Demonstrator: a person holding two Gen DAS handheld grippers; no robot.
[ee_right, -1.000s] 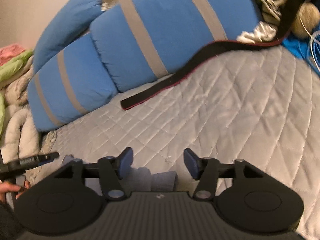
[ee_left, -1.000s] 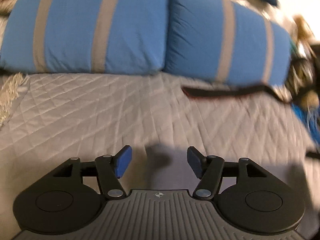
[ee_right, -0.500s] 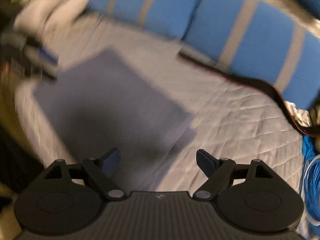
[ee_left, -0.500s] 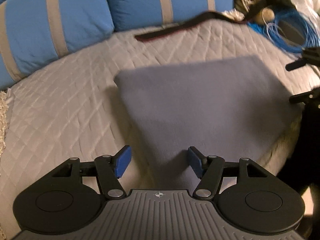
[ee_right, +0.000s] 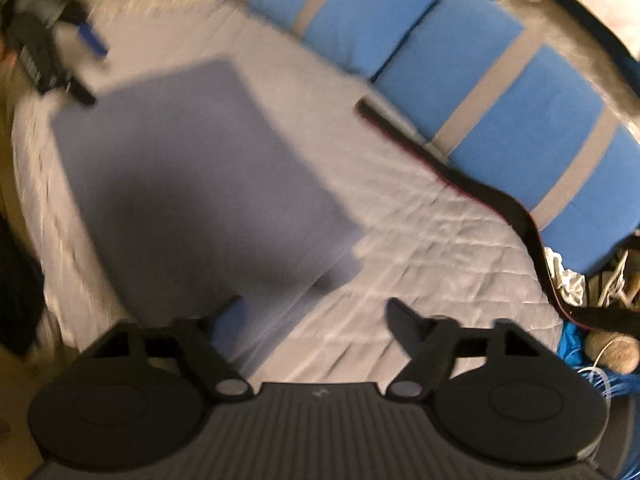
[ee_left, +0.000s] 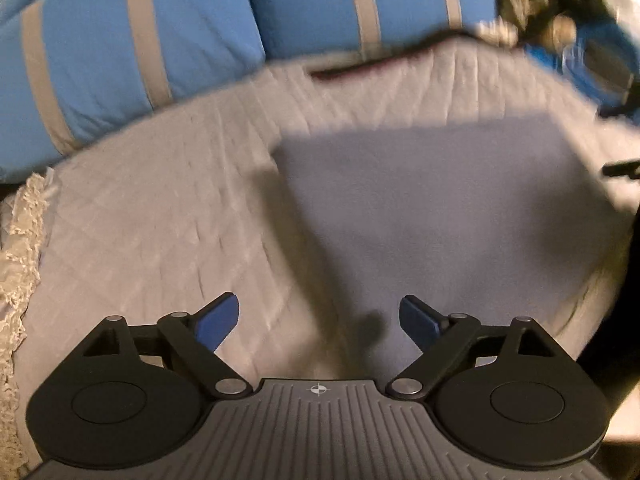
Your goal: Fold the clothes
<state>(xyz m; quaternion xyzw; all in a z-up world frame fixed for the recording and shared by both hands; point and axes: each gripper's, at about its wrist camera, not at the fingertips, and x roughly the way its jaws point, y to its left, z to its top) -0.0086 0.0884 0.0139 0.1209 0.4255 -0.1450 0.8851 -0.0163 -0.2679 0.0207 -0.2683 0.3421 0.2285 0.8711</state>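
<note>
A grey-blue garment [ee_left: 432, 208] lies flat and folded into a rectangle on the quilted bed; the right wrist view shows the same garment [ee_right: 192, 184] from its other side. My left gripper [ee_left: 318, 326] hovers open above its near left edge, holding nothing. My right gripper [ee_right: 314, 320] is open too, above the garment's near right corner, fingers empty. At the far left of the right wrist view the left gripper [ee_right: 64, 56] appears blurred beyond the cloth. Both views are motion-blurred.
Blue pillows with grey stripes [ee_left: 132, 52] [ee_right: 500, 92] line the head of the grey quilt [ee_left: 160, 216]. A black strap with a red edge [ee_right: 460, 176] lies in front of them. Blue cable and clutter [ee_right: 592, 360] sit at the bed's right side, a lace throw [ee_left: 20, 248] at the left.
Both grippers have pulled back and up from the bed, bringing the folded garment into view. The left gripper's fingers have spread wider than half a second ago.
</note>
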